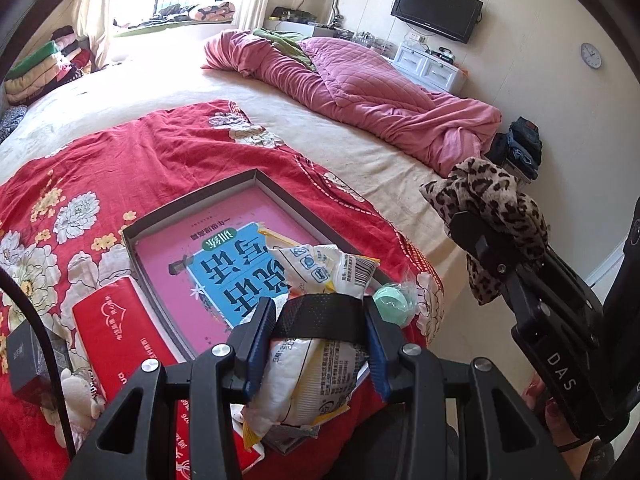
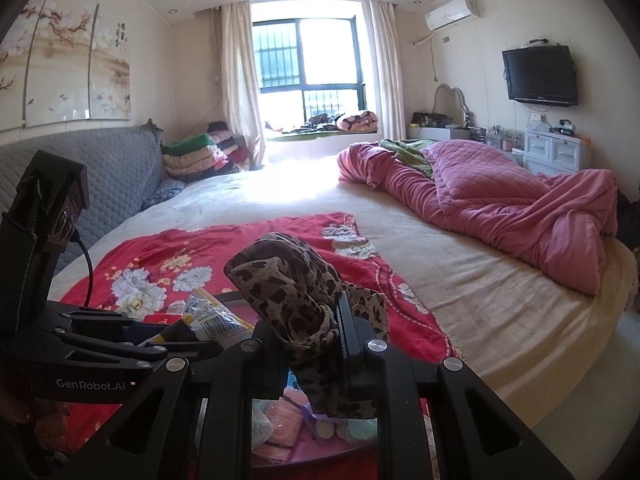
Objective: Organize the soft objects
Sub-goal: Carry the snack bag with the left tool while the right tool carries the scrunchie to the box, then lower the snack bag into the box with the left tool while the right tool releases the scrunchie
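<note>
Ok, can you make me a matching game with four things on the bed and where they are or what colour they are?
Things:
1. leopard-print cloth
2. white snack packet
3. quilted blanket
4. shallow box

Clues:
A. pink, bunched up at the far side of the bed
B. pinched in the right hand-held gripper
C. lying on the red flowery sheet, with a pink and blue book inside
D. held between the fingers of the left hand-held gripper

Pairs: 1-B, 2-D, 3-A, 4-C
</note>
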`<state>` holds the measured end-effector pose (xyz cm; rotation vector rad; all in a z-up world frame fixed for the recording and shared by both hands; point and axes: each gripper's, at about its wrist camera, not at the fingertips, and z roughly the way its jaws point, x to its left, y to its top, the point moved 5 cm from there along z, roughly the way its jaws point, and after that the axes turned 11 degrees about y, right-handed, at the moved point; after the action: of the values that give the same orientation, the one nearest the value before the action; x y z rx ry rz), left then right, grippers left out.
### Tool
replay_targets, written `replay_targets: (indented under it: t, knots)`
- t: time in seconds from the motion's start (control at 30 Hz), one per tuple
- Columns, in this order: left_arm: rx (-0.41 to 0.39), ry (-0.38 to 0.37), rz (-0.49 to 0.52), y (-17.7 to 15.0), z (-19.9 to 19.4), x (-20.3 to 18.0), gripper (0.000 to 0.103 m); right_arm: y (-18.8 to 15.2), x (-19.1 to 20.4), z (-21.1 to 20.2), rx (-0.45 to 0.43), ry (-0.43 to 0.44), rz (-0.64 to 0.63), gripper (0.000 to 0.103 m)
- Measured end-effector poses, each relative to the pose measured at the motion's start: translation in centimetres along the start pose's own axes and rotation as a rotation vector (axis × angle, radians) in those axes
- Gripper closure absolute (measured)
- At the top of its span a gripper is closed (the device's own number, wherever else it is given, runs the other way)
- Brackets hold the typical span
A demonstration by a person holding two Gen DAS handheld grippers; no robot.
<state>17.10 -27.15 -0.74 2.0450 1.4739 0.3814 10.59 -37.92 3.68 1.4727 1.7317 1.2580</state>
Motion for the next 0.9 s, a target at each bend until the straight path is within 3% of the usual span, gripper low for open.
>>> replay_targets:
  t: [0.43, 0.9]
  knots:
    - [0.090, 0.030, 0.018, -0.5, 5.6, 0.0, 0.060, -2.7, -2.0, 3.3, 0.108, -0.002, 0.032, 0.082]
    - [0.134, 0.058, -0.023, -0.2, 7.8, 2.2, 0.060, -5.7, -1.8, 7.7, 0.244, 0.014, 0.009, 0.082]
